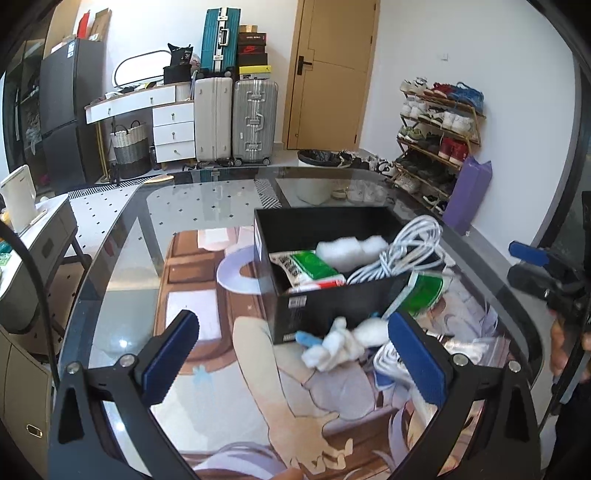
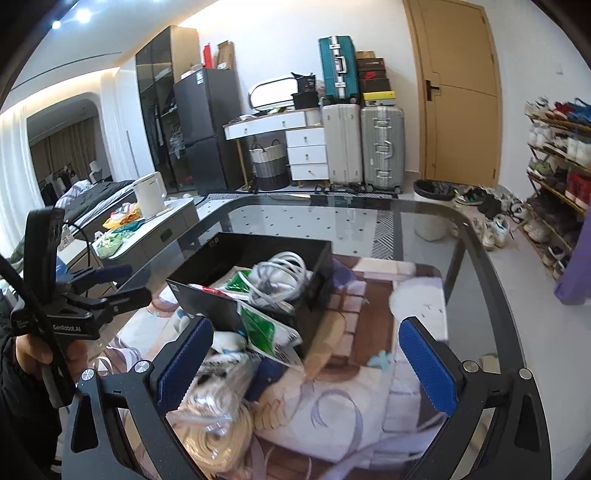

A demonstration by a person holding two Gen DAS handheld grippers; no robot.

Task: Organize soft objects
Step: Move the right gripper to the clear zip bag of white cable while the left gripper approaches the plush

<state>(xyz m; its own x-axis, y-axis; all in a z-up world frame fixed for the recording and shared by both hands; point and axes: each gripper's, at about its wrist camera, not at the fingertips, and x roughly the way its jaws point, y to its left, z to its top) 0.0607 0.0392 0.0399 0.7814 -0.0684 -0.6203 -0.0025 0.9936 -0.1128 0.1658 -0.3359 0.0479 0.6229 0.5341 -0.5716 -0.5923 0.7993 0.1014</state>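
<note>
Both grippers, left (image 1: 295, 363) and right (image 2: 308, 360), hang wide open holding nothing, so that overstuffed box (image 1: 332, 310) could easily spill its cable (image 1: 402, 254).

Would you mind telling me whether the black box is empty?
Not empty: the black box holds a white cable coil, green packets and white padding.

White walls enclosed the room, with a tan wooden door (image 1: 332, 70) shut at the far side and a pale tiled floor (image 2: 436, 229) below. Against the back wall stood a white dressing table (image 1: 147, 107) with an oval mirror (image 2: 273, 92), a dark fridge (image 2: 207, 129), a woven basket (image 1: 129, 147) and upright suitcases (image 1: 236, 118) topped by a teal one and shoeboxes. A loaded shoe rack (image 1: 439, 133) lined the right wall, and ceiling spotlights (image 2: 83, 14) glowed over a curtained alcove to the left.
</note>
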